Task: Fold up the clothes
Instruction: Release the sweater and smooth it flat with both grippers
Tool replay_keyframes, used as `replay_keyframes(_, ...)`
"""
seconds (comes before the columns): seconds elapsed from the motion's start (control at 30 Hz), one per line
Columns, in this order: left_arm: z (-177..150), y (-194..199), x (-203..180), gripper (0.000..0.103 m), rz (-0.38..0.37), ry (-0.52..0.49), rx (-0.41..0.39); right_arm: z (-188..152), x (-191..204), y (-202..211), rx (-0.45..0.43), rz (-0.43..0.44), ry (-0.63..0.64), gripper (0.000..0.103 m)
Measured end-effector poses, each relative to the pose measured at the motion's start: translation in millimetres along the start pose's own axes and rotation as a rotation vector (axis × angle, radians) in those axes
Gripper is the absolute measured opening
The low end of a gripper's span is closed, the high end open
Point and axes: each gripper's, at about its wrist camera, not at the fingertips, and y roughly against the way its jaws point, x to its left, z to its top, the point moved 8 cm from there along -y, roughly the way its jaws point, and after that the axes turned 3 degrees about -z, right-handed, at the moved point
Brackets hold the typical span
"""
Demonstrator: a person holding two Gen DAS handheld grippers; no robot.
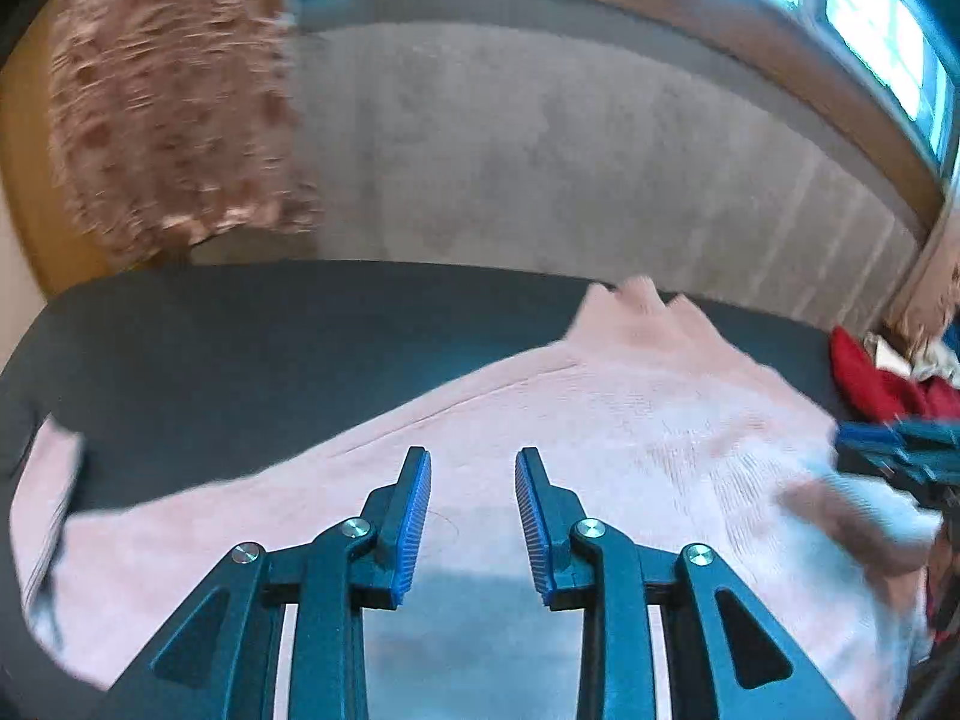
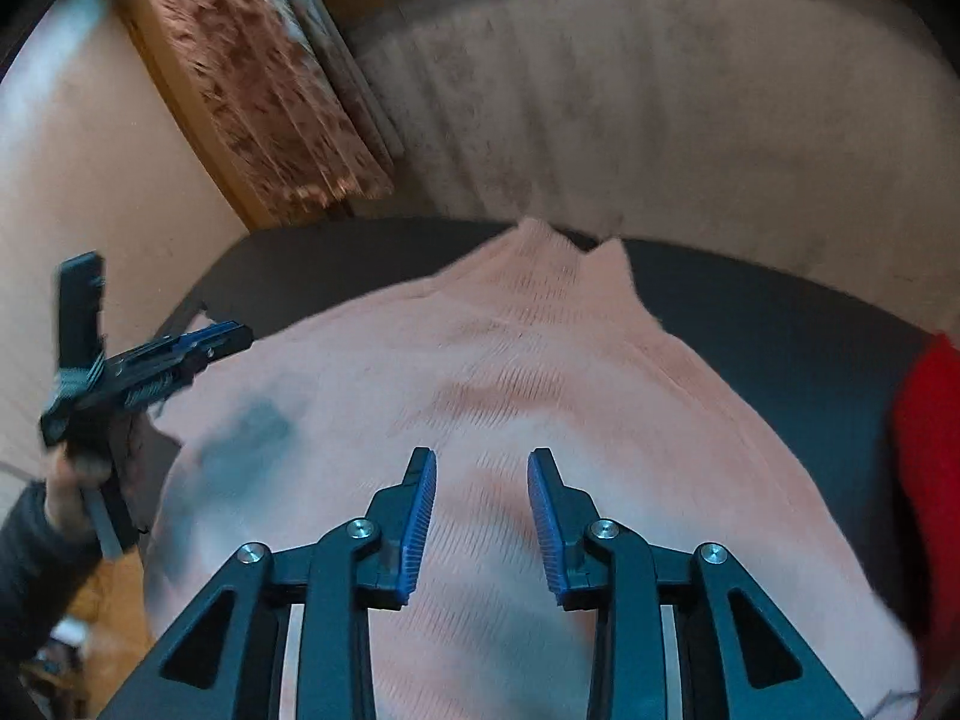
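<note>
A dark table (image 1: 252, 330) stands before your grey sofa (image 1: 540, 138). Your pink sweater (image 2: 510, 372) lies spread across it. Both your left gripper (image 1: 473, 468) and right gripper (image 2: 482, 468) hover released, holding nothing.

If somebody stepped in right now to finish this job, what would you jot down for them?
Left claw: open, holding nothing, over the near part of the pink sweater.
Right claw: open, holding nothing, over the same sweater.
The sweater lies spread on the dark table, collar at the far side. A red garment is heaped at the table's right edge.
Done: sweater laid out; no fold visible yet.
Left: fold the sweater, then probably the red garment.
</note>
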Motion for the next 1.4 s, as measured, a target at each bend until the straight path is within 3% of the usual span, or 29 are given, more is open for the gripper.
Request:
replay_keyframes(0.13,-0.8,-44.0,9.3,0.029,0.052,-0.007,0.068,22.7,-31.6,-70.1,0.132,-0.071,-0.03,0.032)
replay_keyframes(0.2,-7.9,-61.3,7.9,0.032,0.077,0.015,0.102,31.9,-42.6,-85.5,0.122,-0.09,-0.034,0.028)
replay_keyframes(0.3,9.5,-79.4,20.2,0.044,0.096,0.001,0.01,52.9,-55.7,-96.2,0.068,-0.117,-0.029,0.021)
replay_keyframes(0.5,39.2,-104.8,36.8,0.046,0.122,-0.009,-0.017,86.8,-71.9,-119.8,-0.083,-0.194,0.063,0.02)
replay_keyframes(0.6,49.4,-113.6,39.1,0.046,0.124,-0.03,-0.017,95.4,-78.2,-122.2,-0.106,-0.175,0.048,0.02)
replay_keyframes(0.67,55.2,-112.4,44.2,0.046,0.103,-0.022,0.0,98.2,-79.4,-118.3,-0.109,-0.151,0.03,0.02)
replay_keyframes(0.77,35.8,-70.9,58.7,0.046,0.085,0.043,-0.005,94.6,-77.9,-110.9,-0.096,-0.162,0.03,0.022)
replay_keyframes(0.8,28.6,-56.1,63.7,0.045,0.08,0.066,-0.008,94.0,-76.0,-109.6,-0.087,-0.173,0.034,0.026)
replay_keyframes(0.87,14.3,-26.5,73.7,0.045,0.069,0.112,-0.013,90.3,-65.4,-101.7,-0.051,-0.217,0.066,0.046)
replay_keyframes(0.9,7.2,-11.7,78.7,0.045,0.064,0.134,-0.016,85.8,-54.2,-91.0,-0.047,-0.229,0.087,0.063)
replay_keyframes(0.97,-7.0,17.9,88.7,0.045,0.053,0.18,-0.021,76.9,-30.5,-69.7,-0.076,-0.191,0.121,0.063)
replay_keyframes(1.1,-75.2,79.1,111.9,0.045,0.059,0.208,0.01,23.7,12.5,-12.5,-0.087,-0.125,0.159,0.064)
replay_keyframes(1.3,-182.9,153.1,122.9,0.051,-0.051,0.326,0.065,-99.0,27.5,60.6,-0.049,-0.04,0.028,0.071)
replay_keyframes(1.4,-220.8,172.8,115.8,0.052,-0.087,0.373,0.082,-158.8,25.9,81.9,-0.023,-0.023,-0.051,0.08)
